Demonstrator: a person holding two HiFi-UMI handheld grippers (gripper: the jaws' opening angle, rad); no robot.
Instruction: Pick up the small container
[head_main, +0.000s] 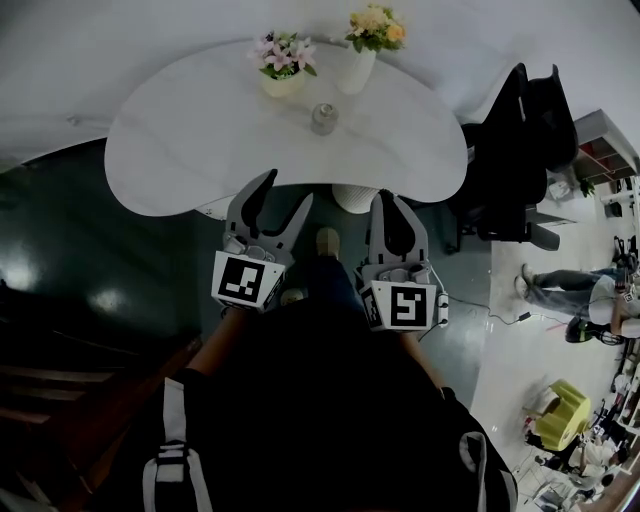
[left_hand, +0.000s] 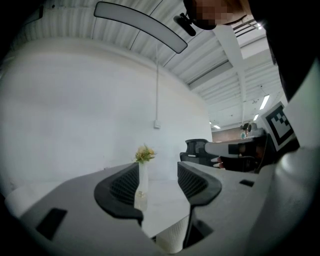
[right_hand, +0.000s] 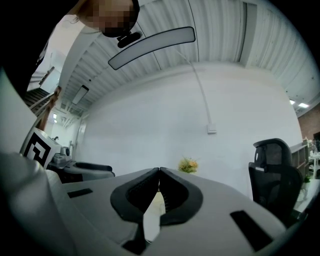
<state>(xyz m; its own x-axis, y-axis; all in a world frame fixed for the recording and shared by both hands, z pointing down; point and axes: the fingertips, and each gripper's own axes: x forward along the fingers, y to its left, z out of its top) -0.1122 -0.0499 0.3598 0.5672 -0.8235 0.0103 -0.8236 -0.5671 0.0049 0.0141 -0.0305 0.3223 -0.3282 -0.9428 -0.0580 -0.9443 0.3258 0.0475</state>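
Note:
The small container, a little clear jar, stands near the back middle of the white oval table. Both grippers hover short of the table's near edge, well apart from the jar. My left gripper is open with nothing between its jaws. In the left gripper view its jaws frame the small container far ahead, in front of a tall white vase. My right gripper is shut and empty; in the right gripper view its tips meet.
A pot of pink flowers and a white vase of yellow flowers stand behind the jar. The ribbed white table pedestal is below the near edge. Black office chairs crowd the right end. A person is at far right.

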